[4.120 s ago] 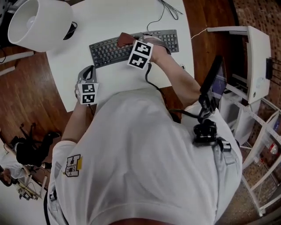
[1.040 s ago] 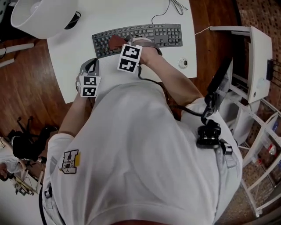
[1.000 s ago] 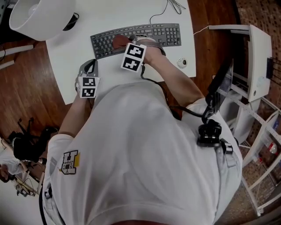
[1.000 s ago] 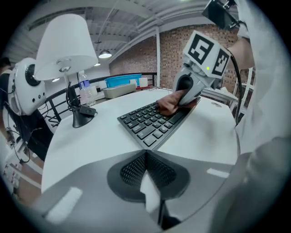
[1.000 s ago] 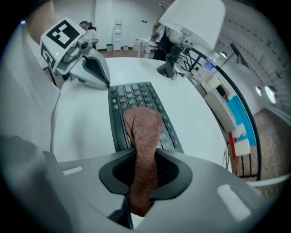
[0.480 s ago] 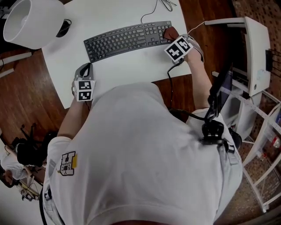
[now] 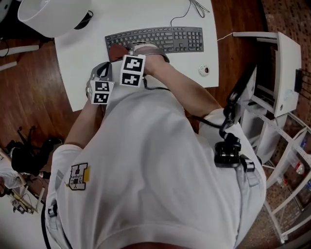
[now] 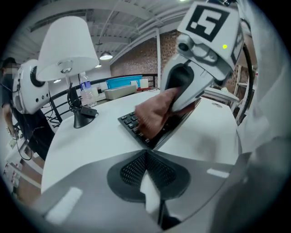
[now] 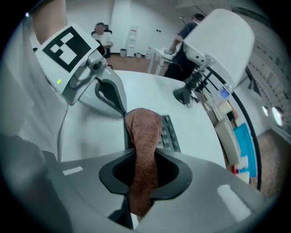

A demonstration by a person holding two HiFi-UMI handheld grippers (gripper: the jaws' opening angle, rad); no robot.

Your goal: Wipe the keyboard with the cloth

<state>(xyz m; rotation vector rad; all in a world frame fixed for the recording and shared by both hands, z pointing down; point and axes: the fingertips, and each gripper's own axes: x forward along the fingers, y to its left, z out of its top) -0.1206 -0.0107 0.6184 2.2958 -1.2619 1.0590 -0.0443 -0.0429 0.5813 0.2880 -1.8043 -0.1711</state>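
1 keyboard (image 7: 165, 39), 1 cloth (image 9: 143, 136), 1 lamp (image 7: 51, 14), 2 grippers (image 7: 100, 70) (image 7: 124, 52).

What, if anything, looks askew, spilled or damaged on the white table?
Nothing stands out. The black computer keyboard lies flat on the white table, the white-shaded lamp stands upright, and the brown terry cloth is clamped in the right gripper, resting on the keyboard's left end. No spill or damage shows.

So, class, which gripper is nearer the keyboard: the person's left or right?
Right. The right gripper presses the cloth onto the keyboard at its left end. The left gripper, shut and empty, sits over the table short of that end, apart from the keys.
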